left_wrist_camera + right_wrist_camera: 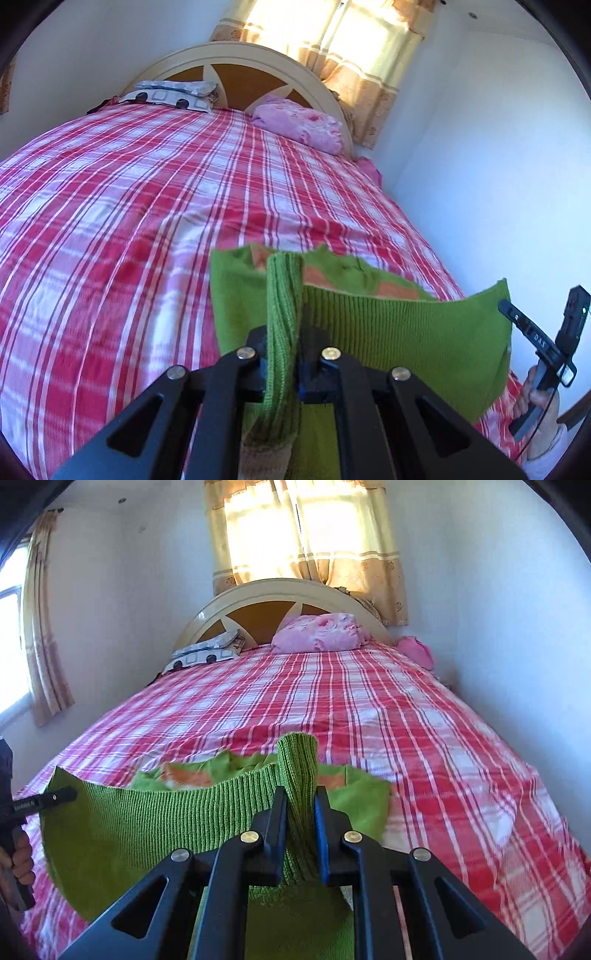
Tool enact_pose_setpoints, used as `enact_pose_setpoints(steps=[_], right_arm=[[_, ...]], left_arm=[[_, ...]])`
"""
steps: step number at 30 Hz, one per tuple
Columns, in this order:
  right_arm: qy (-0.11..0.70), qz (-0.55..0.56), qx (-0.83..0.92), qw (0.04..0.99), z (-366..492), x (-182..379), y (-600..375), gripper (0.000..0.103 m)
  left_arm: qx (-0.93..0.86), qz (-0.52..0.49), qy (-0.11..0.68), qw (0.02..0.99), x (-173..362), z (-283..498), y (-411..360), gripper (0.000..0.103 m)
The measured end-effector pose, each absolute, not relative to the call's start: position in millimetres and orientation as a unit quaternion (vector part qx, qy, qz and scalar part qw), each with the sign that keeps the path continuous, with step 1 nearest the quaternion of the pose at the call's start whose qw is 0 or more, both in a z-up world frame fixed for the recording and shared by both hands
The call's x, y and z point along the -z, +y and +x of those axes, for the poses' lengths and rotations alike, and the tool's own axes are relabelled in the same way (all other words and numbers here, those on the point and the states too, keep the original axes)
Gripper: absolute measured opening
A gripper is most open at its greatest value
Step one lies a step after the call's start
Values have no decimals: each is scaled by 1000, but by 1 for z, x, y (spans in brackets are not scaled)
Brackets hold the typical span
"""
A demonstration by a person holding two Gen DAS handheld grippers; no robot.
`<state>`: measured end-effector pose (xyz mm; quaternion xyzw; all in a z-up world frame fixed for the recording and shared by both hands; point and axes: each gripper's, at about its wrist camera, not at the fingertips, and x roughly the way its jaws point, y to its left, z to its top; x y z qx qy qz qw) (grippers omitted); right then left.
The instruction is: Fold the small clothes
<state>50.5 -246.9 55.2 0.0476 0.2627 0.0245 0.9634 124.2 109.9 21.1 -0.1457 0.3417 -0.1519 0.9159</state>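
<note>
Left fingers: you are pinching a bunched corner of the green knitted garment (pixel 399 332) in the left gripper (pixel 282 365); the ribbed band is rising up between the two closed pads.

Right fingers: you are doing the same with the right gripper (pixel 300 834), its jaws closed on the other corner of the same ribbed edge.

Garment's place: it is hanging between your two tools at the near end of the bed (pixel 406 720), with its far part lying on the checked cover just ahead of the fingers.

Long axis: the held edge is running side to side from one gripper to the other, sagging a little in the middle, across the length of the bed.

Which way it lies: the rest of the cloth, with an orange patch showing, is sitting forward of and below both grips, towards the headboard (pixel 273 594).

Nearer hand: neither; you are holding both corners about level, so the fold probably wants both tools carried forward together.

Risk: in my judgement the slack middle could crease if one side leads.
</note>
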Motion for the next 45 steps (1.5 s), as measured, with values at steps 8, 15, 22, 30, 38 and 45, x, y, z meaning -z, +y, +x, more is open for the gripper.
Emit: enact_pose_setpoints(steps=[8,15,22,30,38,45], right_arm=[[261,34,18,965,132,-52,-258,13],[296,6,54,954,205,3,-265,13],[367,17,57,928,236,48,-275,15],[355,129,99,921,212,32,-321,49],[324,112,49,938,70,-3,-315,49],[383,51,53,921,22,43,-279,49]], left_arm=[[113,-152,339,922,-22,210,106,6],[63,-119,360,923,23,264,89,6],[36,-132,392,910,52,284,92,6],[40,-119,408,904,34,272,98,7],[84,-42,389,917,4,175,91,36],[96,-44,404,909,30,117,59,41]])
